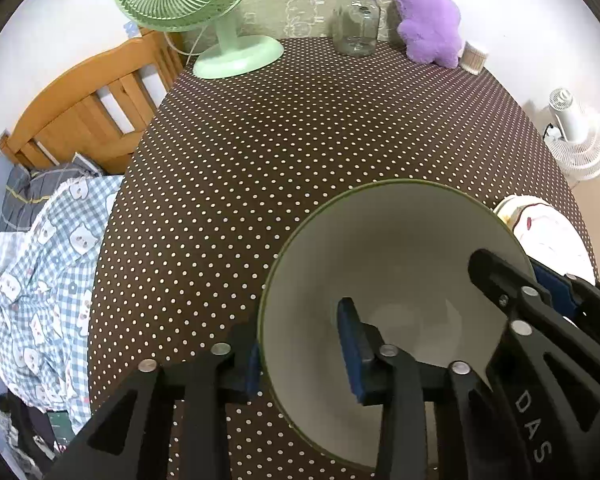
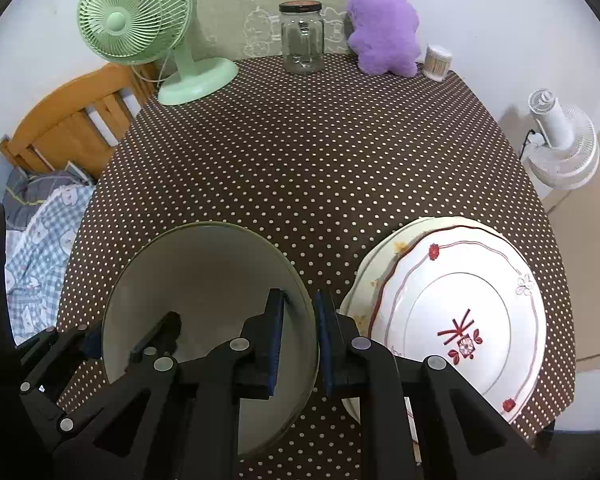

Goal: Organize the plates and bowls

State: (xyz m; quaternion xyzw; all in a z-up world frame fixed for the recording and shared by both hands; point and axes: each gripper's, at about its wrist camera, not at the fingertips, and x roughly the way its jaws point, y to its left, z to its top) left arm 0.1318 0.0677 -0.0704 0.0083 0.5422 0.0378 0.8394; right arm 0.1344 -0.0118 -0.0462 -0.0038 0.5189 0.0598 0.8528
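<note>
A large cream bowl with a green rim (image 1: 396, 240) (image 2: 204, 264) sits on the dotted tablecloth at the near edge. My left gripper (image 1: 300, 344) straddles the bowl's left wall, one pad inside and one outside, with a visible gap on the inner side. My right gripper (image 2: 302, 320) straddles the bowl's right wall, its pads close around the rim. A stack of white plates with red patterns (image 2: 460, 304) (image 1: 548, 232) lies just right of the bowl.
A green desk fan (image 2: 140, 28), a glass jar (image 2: 302, 40), a purple plush toy (image 2: 384, 28) and a toothpick holder (image 2: 438, 62) stand along the far edge. A bed (image 1: 40, 240) lies left of the table; a white fan (image 2: 560, 140) stands on the right.
</note>
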